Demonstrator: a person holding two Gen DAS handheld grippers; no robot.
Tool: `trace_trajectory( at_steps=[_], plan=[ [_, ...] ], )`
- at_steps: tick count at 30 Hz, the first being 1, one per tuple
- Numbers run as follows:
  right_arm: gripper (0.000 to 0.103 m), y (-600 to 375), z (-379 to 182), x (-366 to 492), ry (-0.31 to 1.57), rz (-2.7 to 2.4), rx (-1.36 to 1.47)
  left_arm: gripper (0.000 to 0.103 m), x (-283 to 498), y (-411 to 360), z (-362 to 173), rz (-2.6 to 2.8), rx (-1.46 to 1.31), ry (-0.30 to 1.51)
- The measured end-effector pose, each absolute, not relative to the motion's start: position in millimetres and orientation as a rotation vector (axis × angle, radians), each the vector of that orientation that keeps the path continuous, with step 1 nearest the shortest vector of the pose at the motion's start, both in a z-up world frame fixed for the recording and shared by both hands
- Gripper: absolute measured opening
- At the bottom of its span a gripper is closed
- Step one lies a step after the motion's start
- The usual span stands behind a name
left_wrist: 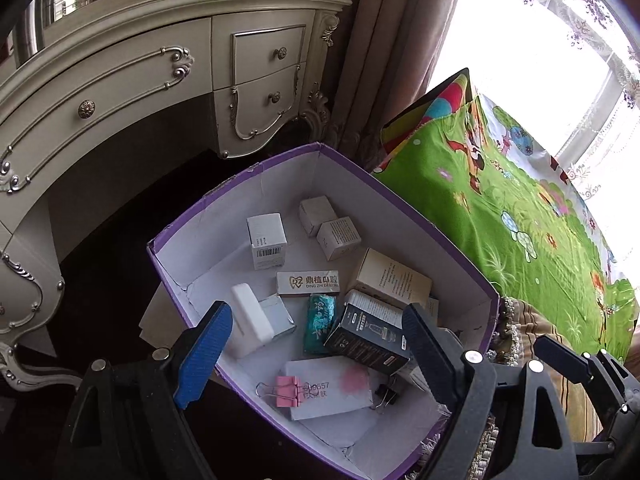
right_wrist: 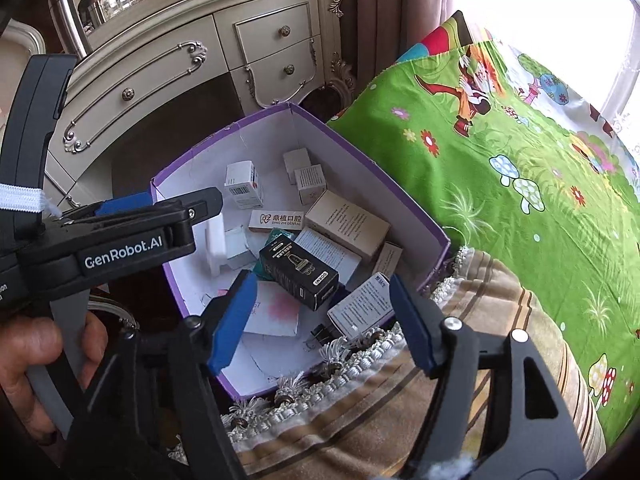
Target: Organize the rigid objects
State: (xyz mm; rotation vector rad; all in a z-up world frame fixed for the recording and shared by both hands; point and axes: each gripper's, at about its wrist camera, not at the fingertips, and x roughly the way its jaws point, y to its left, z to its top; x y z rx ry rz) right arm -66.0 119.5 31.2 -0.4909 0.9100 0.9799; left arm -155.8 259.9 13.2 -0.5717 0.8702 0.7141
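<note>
The purple-edged cardboard box (left_wrist: pixel 400 200) sits on the bed's fringed striped cover (right_wrist: pixel 400 400), with a green cartoon-print pillow (left_wrist: pixel 520 208) to its right and a cream dressing table (left_wrist: pixel 160 80) with ornate drawers beyond it. Inside lie small cartons: a white box with a barcode (left_wrist: pixel 267 240), two pale cubes (left_wrist: pixel 328 228) at the far end, a beige carton (left_wrist: pixel 394 278), a flat box marked "DING ZHI DENTAL" (left_wrist: pixel 308 282), a black box (left_wrist: pixel 366 340) lying tilted across the others, a teal packet (left_wrist: pixel 319 322), a white block (left_wrist: pixel 250 322) and a card held by a pink binder clip (left_wrist: pixel 287 390). The left hand-held gripper (left_wrist: pixel 316 356) hangs over the near part of the box, jaws spread wide and holding nothing. The right hand-held gripper (right_wrist: pixel 324 320) is likewise wide apart and bare above the box's near right corner. Only the right wrist view shows the left device's side, lettered "GenRobot.AI", the hand (right_wrist: pixel 40 364) gripping its handle, and a white printed carton (right_wrist: pixel 362 304) leaning at the near right wall. The black binder clip (left_wrist: pixel 386 394) is clearer in the left view.
</note>
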Motion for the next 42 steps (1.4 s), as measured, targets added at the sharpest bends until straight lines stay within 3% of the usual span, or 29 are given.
trace_trajectory(
  at_steps=[14,21,42],
  plan=[
    [0.081,51.8,31.4,-50.9,0.907,0.923,-0.397,0.088,-173.2,173.3,18.7,0.751,-0.463,0.971],
    [0.081,51.1,26.4,-48.8,0.922,0.926,-0.383,0.089,-181.8,168.0,37.8,0.779,-0.447,0.926],
    [0.081,50.6,24.1,-49.6,0.922,0.925,-0.389,0.089,-180.8,172.8,24.9,0.791,-0.470,0.952]
  ],
)
